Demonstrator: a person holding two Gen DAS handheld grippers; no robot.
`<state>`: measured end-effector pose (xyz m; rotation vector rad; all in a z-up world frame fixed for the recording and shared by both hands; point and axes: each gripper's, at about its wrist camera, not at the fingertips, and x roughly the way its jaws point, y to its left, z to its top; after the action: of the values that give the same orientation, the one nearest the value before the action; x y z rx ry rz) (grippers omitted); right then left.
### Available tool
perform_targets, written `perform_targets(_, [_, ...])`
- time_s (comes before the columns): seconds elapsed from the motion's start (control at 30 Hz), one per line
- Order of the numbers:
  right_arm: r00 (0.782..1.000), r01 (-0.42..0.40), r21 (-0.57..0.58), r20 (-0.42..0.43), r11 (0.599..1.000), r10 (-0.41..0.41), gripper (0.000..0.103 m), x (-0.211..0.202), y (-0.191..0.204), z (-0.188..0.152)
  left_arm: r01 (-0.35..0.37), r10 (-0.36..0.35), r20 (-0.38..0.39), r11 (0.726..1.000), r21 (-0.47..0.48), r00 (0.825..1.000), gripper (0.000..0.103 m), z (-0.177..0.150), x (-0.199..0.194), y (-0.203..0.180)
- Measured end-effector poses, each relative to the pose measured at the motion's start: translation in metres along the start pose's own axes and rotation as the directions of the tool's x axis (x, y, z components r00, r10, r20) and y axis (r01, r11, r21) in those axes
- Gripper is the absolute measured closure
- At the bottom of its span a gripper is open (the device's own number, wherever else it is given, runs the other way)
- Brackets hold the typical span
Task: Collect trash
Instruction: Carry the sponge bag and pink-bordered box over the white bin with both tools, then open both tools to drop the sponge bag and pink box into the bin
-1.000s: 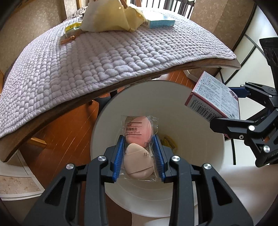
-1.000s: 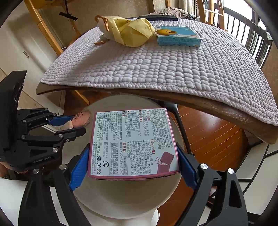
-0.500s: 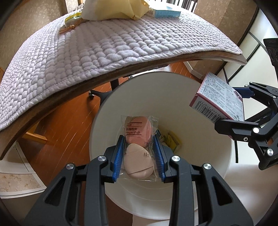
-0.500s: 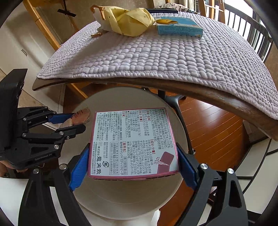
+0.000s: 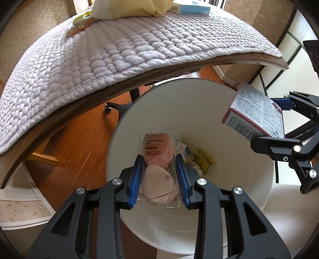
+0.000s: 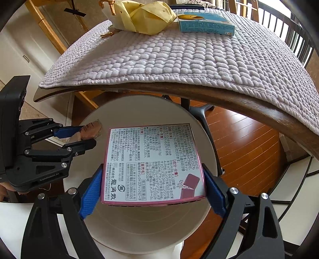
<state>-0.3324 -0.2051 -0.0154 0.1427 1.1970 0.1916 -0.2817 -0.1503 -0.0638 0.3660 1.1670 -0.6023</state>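
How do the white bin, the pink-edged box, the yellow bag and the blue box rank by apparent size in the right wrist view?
1. white bin
2. pink-edged box, though it is nearest the camera
3. and 4. yellow bag and blue box: look alike, both cut off or far away, so unranked

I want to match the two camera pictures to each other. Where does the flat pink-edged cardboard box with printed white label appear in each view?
Left wrist view: the flat pink-edged cardboard box is at the right edge, held by the right gripper, over the rim of the white round bin.
Right wrist view: the box fills the lower centre, between the blue pads.
Shared landmark: the white round bin under the table with the lilac quilted cloth.
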Motion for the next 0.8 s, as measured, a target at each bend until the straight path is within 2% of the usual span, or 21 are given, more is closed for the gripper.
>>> perform_targets(0.8, [0.999,0.001,0.002,-0.035,1.000,-0.001,0.015,0.023,0.004,-0.004,0.000,0.000,-0.027,1.000,0.008,1.000,0.065,-0.004,0.009,-0.002])
